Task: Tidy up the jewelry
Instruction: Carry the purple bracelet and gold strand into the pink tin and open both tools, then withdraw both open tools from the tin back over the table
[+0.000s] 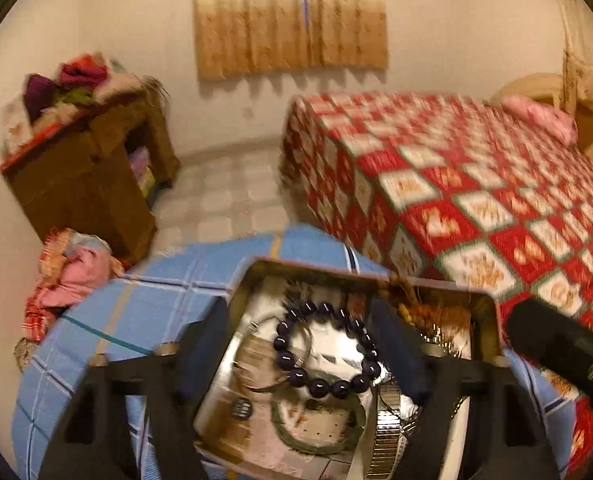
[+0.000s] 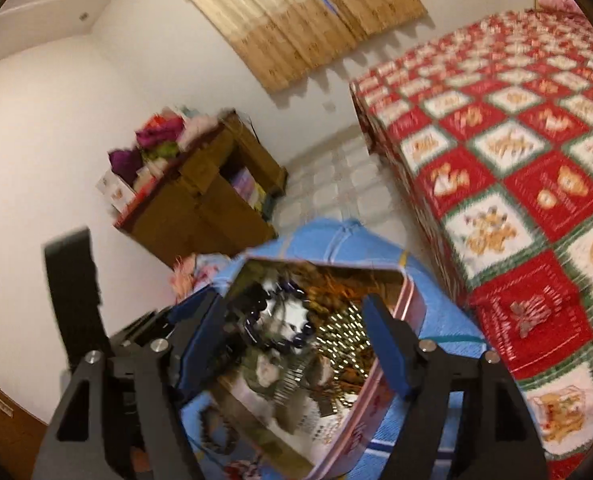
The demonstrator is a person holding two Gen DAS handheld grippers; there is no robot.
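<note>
A rounded-corner metal tin [image 1: 484, 320] sits on the blue checked tabletop [image 1: 144, 312], its long axis running from 6 to 12 o'clock. Inside lie a ring of glossy dark round beads [image 1: 324, 350], a ribbed gold watch band [image 1: 384, 436] and tangled gold chains [image 2: 344, 340]. The left tool [image 1: 308, 340] and right tool [image 2: 296, 336] both gape wide above it, gripping nothing.

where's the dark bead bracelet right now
In the left wrist view, the dark bead bracelet lies inside the open tin, between the left gripper fingers, just above the metal watch band.
</note>
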